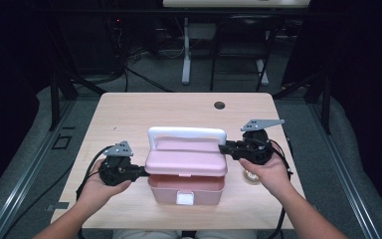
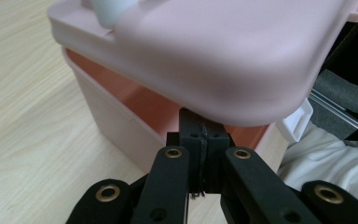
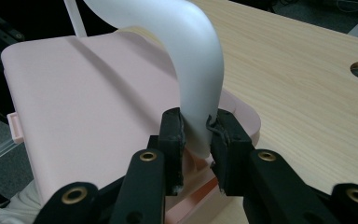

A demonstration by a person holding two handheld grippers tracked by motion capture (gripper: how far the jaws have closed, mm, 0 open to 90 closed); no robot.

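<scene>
A pink box [image 1: 185, 191] is sitting near the front edge of the table [image 1: 129, 114], its lid [image 1: 186, 160] lifted ajar at the front. Your right gripper [image 3: 196, 135] is clamping the lower end of the white handle [image 3: 186, 56], its jaws closed on the plastic. Your left gripper [image 2: 200, 154] is resting with both jaws pressed flat together, gripping nothing, its tips tucked under the lid's edge beside the box's left wall.

You are risking three things here. The handle is smooth and curved, so it may be slipping out of the right jaws if you are pulling at an angle; the lid would then drop onto the left tips. The left gripper is only propping, not gripping, so a sideways nudge may be pushing the light box across the table or tipping it toward you. The white latch [image 1: 185, 198] is hanging over the front, and too much lift may be straining the hinge, which is hidden at the rear.
</scene>
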